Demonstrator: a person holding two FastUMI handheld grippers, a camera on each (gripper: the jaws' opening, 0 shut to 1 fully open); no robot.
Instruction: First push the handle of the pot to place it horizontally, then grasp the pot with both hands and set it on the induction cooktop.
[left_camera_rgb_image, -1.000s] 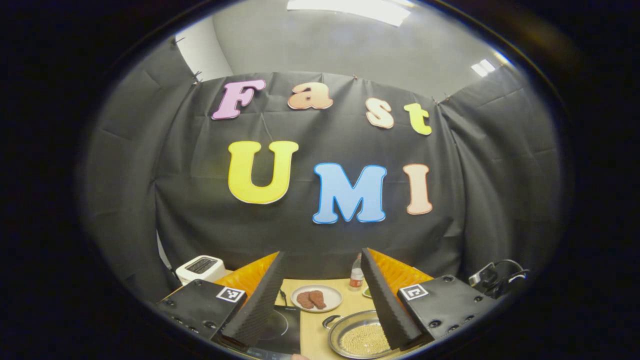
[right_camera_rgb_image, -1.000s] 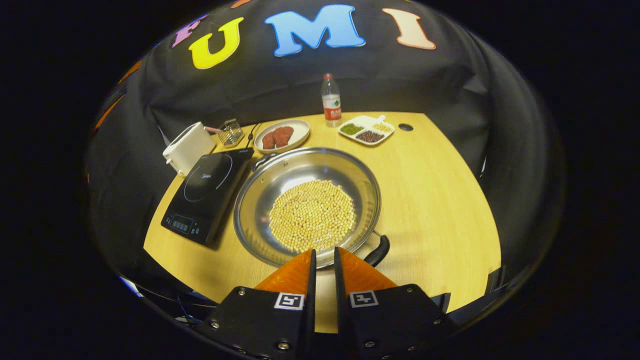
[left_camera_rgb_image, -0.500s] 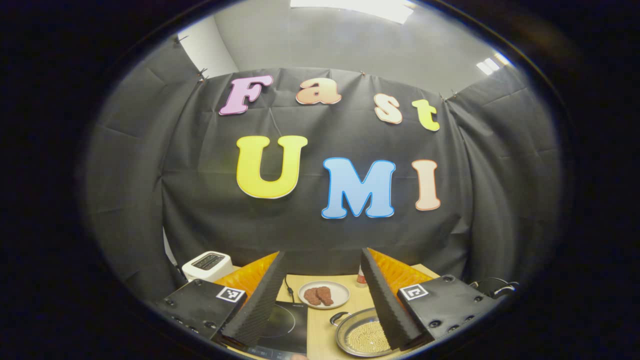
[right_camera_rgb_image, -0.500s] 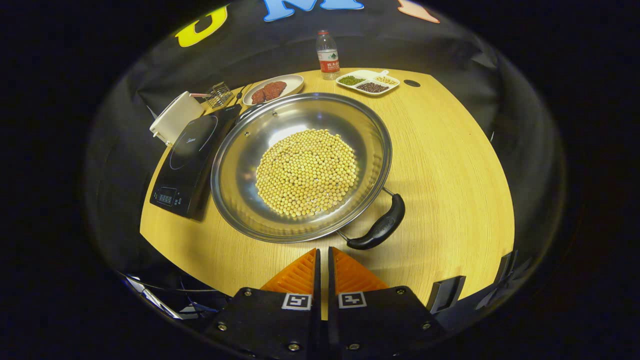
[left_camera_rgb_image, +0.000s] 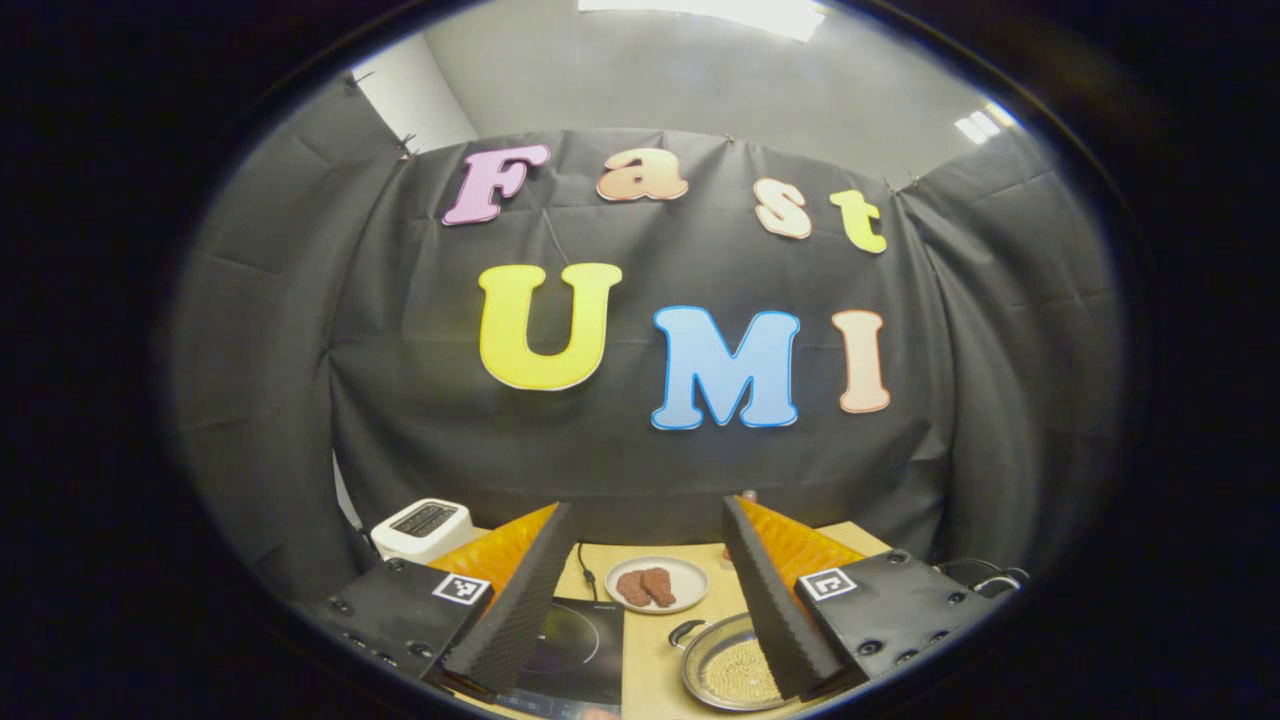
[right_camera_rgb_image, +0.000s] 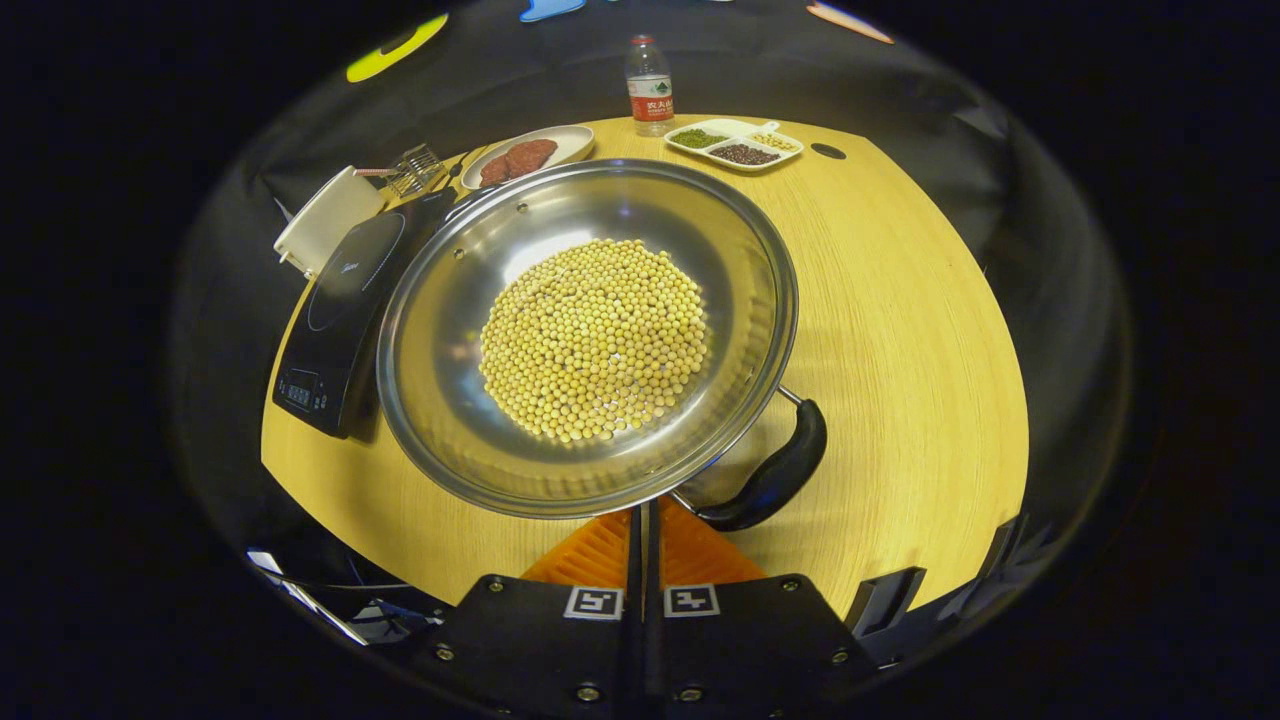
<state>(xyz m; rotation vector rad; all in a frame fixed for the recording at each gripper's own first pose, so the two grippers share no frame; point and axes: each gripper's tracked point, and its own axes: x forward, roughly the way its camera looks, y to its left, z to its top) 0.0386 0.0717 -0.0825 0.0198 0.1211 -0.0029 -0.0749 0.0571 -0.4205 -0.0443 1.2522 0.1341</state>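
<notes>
Right gripper (right_camera_rgb_image: 645, 515), fingers pressed together with nothing between them, is sitting just under the near rim of the pot (right_camera_rgb_image: 590, 330) of beans beside its handle (right_camera_rgb_image: 775, 475), which is pointing toward the near right, while the left gripper (left_camera_rgb_image: 645, 590) is hanging wide open above the cooktop (left_camera_rgb_image: 580, 650).

Ceiling panel (left_camera_rgb_image: 700, 12) lights dimly; glare on pot (right_camera_rgb_image: 520, 265); edges warp.

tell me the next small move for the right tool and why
Probably nudge the shut right tool sideways against the black handle. The handle points diagonally off the pot, near the tips, and the pot sits beside the cooktop, not on it.
</notes>
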